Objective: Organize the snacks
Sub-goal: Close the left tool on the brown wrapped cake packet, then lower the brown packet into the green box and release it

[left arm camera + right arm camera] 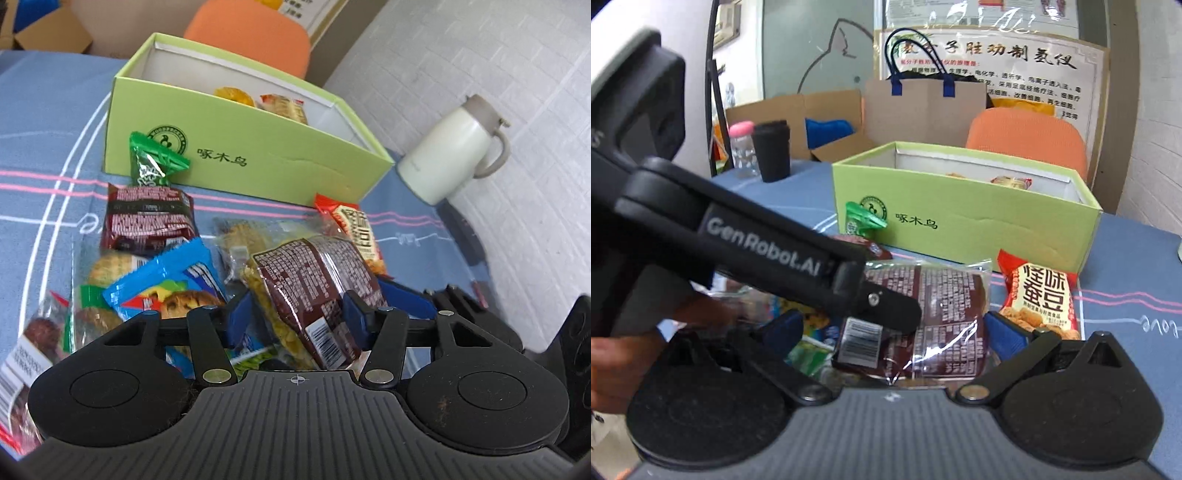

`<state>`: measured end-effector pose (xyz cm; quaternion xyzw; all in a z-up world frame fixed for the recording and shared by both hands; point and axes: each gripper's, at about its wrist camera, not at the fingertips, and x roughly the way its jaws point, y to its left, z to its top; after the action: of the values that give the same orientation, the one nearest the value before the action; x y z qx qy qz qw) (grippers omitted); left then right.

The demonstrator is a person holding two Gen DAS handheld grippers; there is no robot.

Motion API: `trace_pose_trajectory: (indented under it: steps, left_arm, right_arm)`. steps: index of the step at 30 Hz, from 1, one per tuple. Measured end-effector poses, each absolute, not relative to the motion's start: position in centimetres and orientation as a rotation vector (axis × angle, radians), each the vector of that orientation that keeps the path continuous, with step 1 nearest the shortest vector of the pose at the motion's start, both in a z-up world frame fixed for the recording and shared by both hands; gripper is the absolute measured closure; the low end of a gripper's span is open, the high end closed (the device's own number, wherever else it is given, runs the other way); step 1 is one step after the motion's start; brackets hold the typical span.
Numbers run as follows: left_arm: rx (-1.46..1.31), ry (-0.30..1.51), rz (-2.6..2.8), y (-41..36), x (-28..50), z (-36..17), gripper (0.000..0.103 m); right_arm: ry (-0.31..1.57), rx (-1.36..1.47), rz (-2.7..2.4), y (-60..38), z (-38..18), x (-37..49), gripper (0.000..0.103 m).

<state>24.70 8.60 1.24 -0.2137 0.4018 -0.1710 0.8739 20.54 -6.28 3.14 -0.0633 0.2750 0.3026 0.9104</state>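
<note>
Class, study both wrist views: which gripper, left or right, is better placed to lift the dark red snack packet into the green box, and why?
Probably the left. The left gripper already has its blue fingers against both sides of the dark red packet, with the green box straight ahead. The right gripper stands wide open, not gripping.

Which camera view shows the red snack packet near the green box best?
The right wrist view: the red snack packet lies face up, with its printed front fully readable. The left wrist view shows it only at an angle, partly hidden behind the dark brown packet.
</note>
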Motion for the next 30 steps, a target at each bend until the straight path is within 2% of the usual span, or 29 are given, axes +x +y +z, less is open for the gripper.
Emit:
trace_pose_trajectory:
  steps: [10, 13, 17, 18, 19, 20, 21, 26, 30]
  left_arm:
    - [-0.440, 0.840, -0.367, 8.0, 25.2, 0.9, 0.048]
    - [-0.410, 0.836, -0.352, 7.3, 25.4, 0.9, 0.047]
    - [-0.380, 0.831, -0.358, 7.0, 25.6, 0.8, 0.056]
    - [-0.381, 0.828, -0.363, 7.0, 25.6, 0.7, 0.063]
    - [-0.385, 0.822, -0.367, 7.1, 25.6, 0.8, 0.075]
    - [-0.394, 0.816, -0.365, 7.3, 25.4, 0.9, 0.081]
    - [-0.401, 0.806, -0.358, 7.6, 25.2, 1.3, 0.087]
    - [-0.378, 0.717, -0.370, 8.0, 24.7, 3.9, 0.087]
    - [-0.389, 0.724, -0.349, 8.9, 24.8, 3.9, 0.087]
  right_arm:
    - [0.596, -0.109, 0.574, -6.6, 2.0, 21.7, 0.001]
    - [0.612, -0.098, 0.565, -6.7, 1.6, 22.4, 0.001]
    - [0.615, -0.091, 0.567, -6.8, 1.3, 22.6, 0.001]
    - [0.607, -0.097, 0.558, -6.7, 1.4, 22.5, 0.002]
    - [0.594, -0.111, 0.538, -6.6, 1.6, 22.1, 0.005]
    - [0.574, -0.139, 0.518, -6.5, 2.0, 21.6, 0.017]
    - [0.549, -0.161, 0.506, -6.4, 2.6, 21.2, 0.020]
    - [0.496, -0.172, 0.504, -6.0, 4.8, 21.5, 0.020]
    - [0.510, -0.155, 0.533, -5.2, 4.7, 21.9, 0.019]
